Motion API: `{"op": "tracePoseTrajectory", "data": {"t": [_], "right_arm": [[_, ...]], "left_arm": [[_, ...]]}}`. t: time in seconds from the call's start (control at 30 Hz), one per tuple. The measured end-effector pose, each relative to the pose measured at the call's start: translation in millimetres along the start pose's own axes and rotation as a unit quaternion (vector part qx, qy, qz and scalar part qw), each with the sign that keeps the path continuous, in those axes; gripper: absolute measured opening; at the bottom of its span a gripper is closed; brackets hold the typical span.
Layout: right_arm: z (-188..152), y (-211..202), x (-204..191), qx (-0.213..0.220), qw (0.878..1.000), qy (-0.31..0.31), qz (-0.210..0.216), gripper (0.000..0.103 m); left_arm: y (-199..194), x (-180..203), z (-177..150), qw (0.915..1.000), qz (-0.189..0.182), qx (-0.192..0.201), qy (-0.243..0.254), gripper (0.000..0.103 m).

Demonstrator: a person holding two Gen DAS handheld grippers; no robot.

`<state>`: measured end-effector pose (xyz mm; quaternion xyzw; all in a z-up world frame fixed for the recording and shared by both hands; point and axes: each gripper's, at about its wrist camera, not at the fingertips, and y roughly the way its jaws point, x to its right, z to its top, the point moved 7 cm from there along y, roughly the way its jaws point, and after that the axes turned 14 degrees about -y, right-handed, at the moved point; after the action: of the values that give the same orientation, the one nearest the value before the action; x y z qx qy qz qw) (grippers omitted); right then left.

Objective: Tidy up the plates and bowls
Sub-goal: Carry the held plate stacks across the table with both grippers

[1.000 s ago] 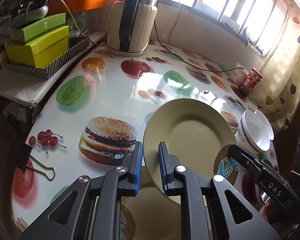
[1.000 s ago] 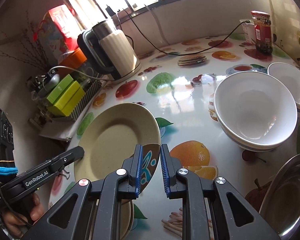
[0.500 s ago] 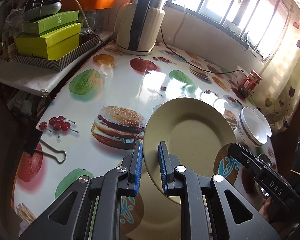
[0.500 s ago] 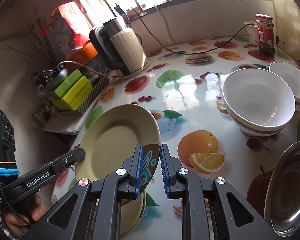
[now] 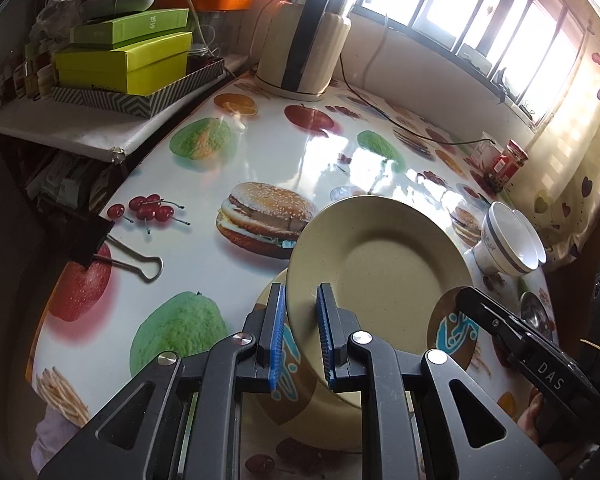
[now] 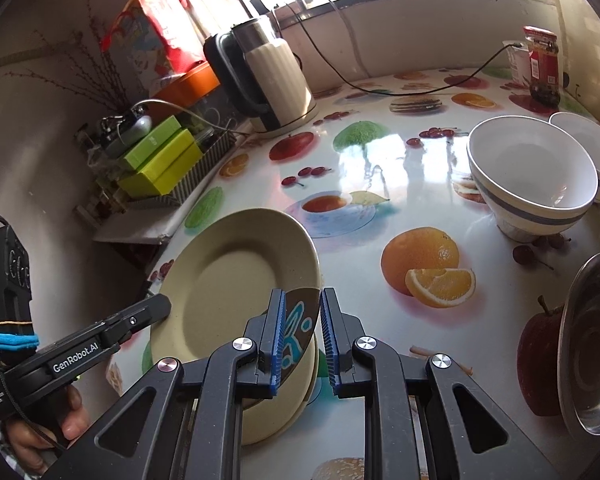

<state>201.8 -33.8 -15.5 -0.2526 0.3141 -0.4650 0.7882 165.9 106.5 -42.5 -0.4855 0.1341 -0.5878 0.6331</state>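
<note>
Left wrist view: we clamp both hand-held grippers, left (image 5: pixel 301 334) and right (image 6: pixel 302 336), on the round beige plate (image 5: pixel 380 276); lower it level onto the beige plate stack (image 6: pixel 278 412).

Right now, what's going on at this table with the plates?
A person holds a gripper in each hand, and both are clamped on one beige plate: the left gripper on its near rim, the right gripper on the patterned edge opposite. The plate is tilted, above another beige plate lying on the fruit-print table. Two white bowls and a steel dish wait to the right.
</note>
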Motion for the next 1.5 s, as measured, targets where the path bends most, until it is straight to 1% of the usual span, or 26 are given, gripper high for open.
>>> {"op": "tracePoseTrajectory", "data": {"t": [0.3, 0.7, 1.23, 1.5], "right_arm": [[-12.7, 1.4, -10.5, -0.011, 1.0, -0.01, 0.006, 0.018], [-27.5, 8.7, -16.5, -0.029, 0.999, -0.016, 0.01, 0.018], [-33.1, 13.1, -17.9, -0.036, 0.999, -0.025, 0.007, 0.018], [-32.3, 13.6, -17.3, -0.035, 0.999, -0.033, 0.003, 0.02]], "left_arm": [[-5.4, -13.1, -12.4, 0.9999, 0.005, -0.001, -0.009, 0.017], [-2.9, -26.3, -25.6, 0.9997, 0.014, -0.01, -0.019, 0.017], [0.5, -30.4, -31.2, 0.9994, 0.017, -0.016, -0.024, 0.017], [0.6, -29.9, -31.2, 0.9995, 0.019, -0.014, -0.022, 0.017]]}}
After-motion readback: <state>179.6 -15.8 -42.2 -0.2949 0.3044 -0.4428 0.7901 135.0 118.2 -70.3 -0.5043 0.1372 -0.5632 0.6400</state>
